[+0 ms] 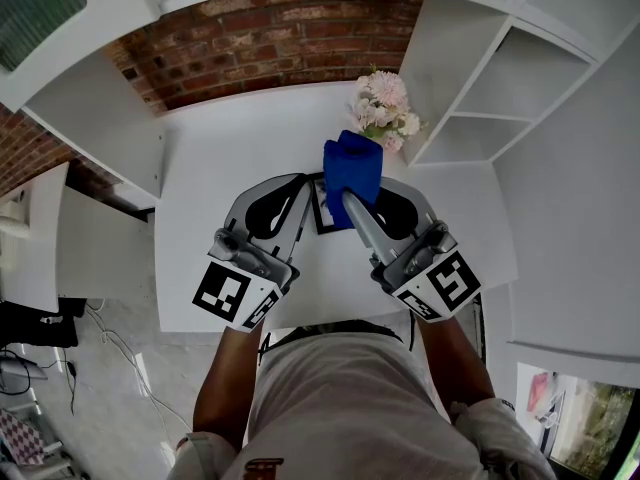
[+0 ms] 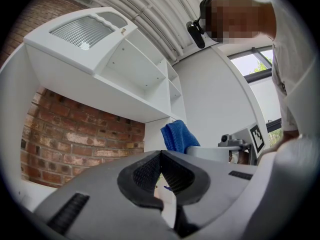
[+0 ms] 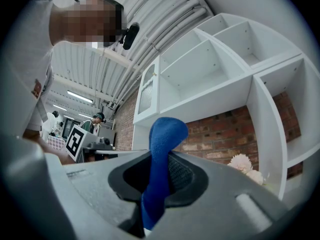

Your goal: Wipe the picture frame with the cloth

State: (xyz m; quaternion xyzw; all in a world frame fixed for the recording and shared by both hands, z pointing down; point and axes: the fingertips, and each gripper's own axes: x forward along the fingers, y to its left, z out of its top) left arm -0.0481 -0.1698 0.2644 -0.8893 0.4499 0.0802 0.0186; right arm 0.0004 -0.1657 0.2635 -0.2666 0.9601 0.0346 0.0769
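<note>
Both grippers are low over the white tabletop (image 1: 220,168), close in front of me, with the picture frame between them.

On the left, my left gripper (image 1: 300,183) is closed, its tips pressed together with nothing pinched between them. It sits just beside the frame's left edge. I cannot tell whether it touches the frame.

In the middle is the picture frame (image 1: 320,218), a dark border around a pale picture, near the front of the tabletop. Only its left and lower edges show, because the cloth covers the rest. From here I cannot say whether it lies flat or leans back.

On the right, my right gripper (image 1: 350,200) is clamped on the blue cloth (image 1: 352,166). A thick fold stands up out of the jaws and hangs over the upper right part of the frame. Behind it, at the back of the tabletop, is a bunch of pale pink flowers (image 1: 385,108), next to the white shelves (image 1: 520,78).

I judge this to be the wiping step, with the cloth gripped and at the frame. Next the cloth has to press down and sweep across the picture and along the border. The left gripper should brace the frame so it does not slide toward the flowers.
</note>
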